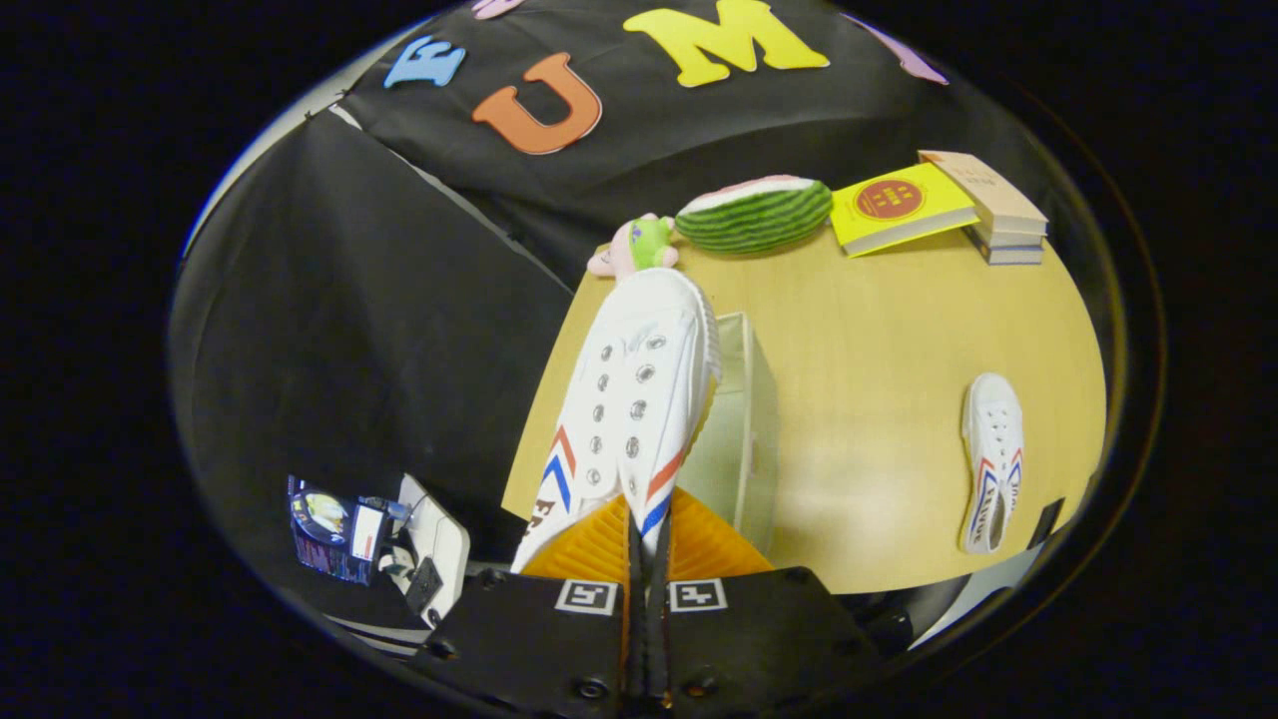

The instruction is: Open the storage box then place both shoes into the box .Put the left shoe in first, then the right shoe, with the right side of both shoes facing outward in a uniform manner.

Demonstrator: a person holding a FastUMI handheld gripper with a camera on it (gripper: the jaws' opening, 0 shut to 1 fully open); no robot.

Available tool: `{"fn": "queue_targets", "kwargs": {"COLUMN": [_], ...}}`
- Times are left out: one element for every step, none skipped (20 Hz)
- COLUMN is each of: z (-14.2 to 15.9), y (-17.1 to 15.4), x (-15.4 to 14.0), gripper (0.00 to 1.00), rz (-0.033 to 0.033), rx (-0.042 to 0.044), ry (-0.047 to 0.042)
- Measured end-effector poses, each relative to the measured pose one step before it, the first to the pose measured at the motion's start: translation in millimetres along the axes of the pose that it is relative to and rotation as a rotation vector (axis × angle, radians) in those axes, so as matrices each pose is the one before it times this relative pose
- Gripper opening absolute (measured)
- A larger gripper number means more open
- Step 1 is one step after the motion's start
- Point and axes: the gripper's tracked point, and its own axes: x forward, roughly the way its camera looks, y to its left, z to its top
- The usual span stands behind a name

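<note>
1. A pale wooden tabletop (879,330) stands in a booth hung with black cloth (329,330).
2. Along the far edge of the tabletop lie a small pink and green soft toy (636,246), a watermelon slice toy (754,214), a yellow book (899,208) and, at the far right, a stack of books (993,210).
3. Off the tabletop at the near left sit a small white device (431,544) and a dark printed packet (334,527).
4. The tool (647,519) has its fingers pressed nearly together, pinching the heel end of a white shoe (634,389) with red and blue stripes.
5. That shoe stretches away from the fingers, toe pointing far, laces facing up, held above the left part of the tabletop.
6. Just right of it and partly behind it stands the pale storage box (744,419); whether its lid is open I cannot tell.
7. The second shoe (991,459), matching the first, lies on the tabletop near the right edge, well apart from the tool and the box.
</note>
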Motion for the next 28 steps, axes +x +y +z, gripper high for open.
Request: {"fn": "queue_targets", "kwargs": {"z": [-3.31,-3.78,-1.66,-2.14,0.48,0.56,0.65,-0.2,-0.4,-1.17,-0.75,0.76,-0.35,-1.21,-0.8,1.43,4.02,3.48,2.14,-0.98,-0.4,0.41,-0.34,-1.23,-2.72,-6.52,-4.74,-1.67], "y": [6.17,6.37,4.14,3.33,1.79,-0.06,0.15,0.48,-0.44,1.14,1.58,2.65,2.49,2.63,0.37,5.48,6.42,5.53,2.61,2.62,3.04,2.51,1.11,-0.03,0.68,4.52,1.21,-1.08], "x": [12.97,13.44,12.81,11.1,10.65,8.88,7.74,7.37,5.31,4.56,3.05,3.1,3.63,1.41,2.44,-0.49,-2.78,-1.2,-1.1,-5.55,-5.17,-4.63,-5.72,-5.67,-5.41,-6.3,-7.69,-8.3], "gripper": [0.06,0.06,0.06,0.06,0.06,0.06,0.06,0.06,0.06,0.06,0.06,0.06,0.07,0.14,0.19,0.27,0.3,0.32,0.37,0.42,0.46,0.53,0.59,0.68,0.76,0.8,0.8,0.8], "rz": [0.00309,0.00483,0.00325,0.0008,-0.00096,-0.00427,-0.00812,-0.00702,-0.00452,-0.00258,-0.00098,0.00561,0.00687,0.00612,0.00013,0.02112,0.03491,0.01173,0.00063,0.00424,0.00623,0.00164,0.00074,-0.00494,-0.00155,0.00791,0.00147,-0.00615], "rx": [0.00254,0.00462,0.00999,0.01626,0.01694,0.01459,0.00965,0.00516,0.003,0.00722,0.00761,0.00498,-0.00045,0.0048,-0.00811,-0.00878,-0.00376,-0.01158,-0.02891,-0.03236,-0.02342,-0.01874,-0.02461,-0.02431,-0.0165,-0.01657,-0.02154,-0.02463], "ry": [0.02345,0.02254,0.01691,0.01377,0.01065,0.00784,0.00719,0.00797,0.00999,0.00612,0.00095,-0.00555,0.0015,0.0031,0.00286,-0.00592,-0.01636,-0.02034,-0.01862,-0.01256,-0.01324,-0.01551,-0.01266,-0.01392,-0.01085,0.00025,-0.00032,-0.01072]}}
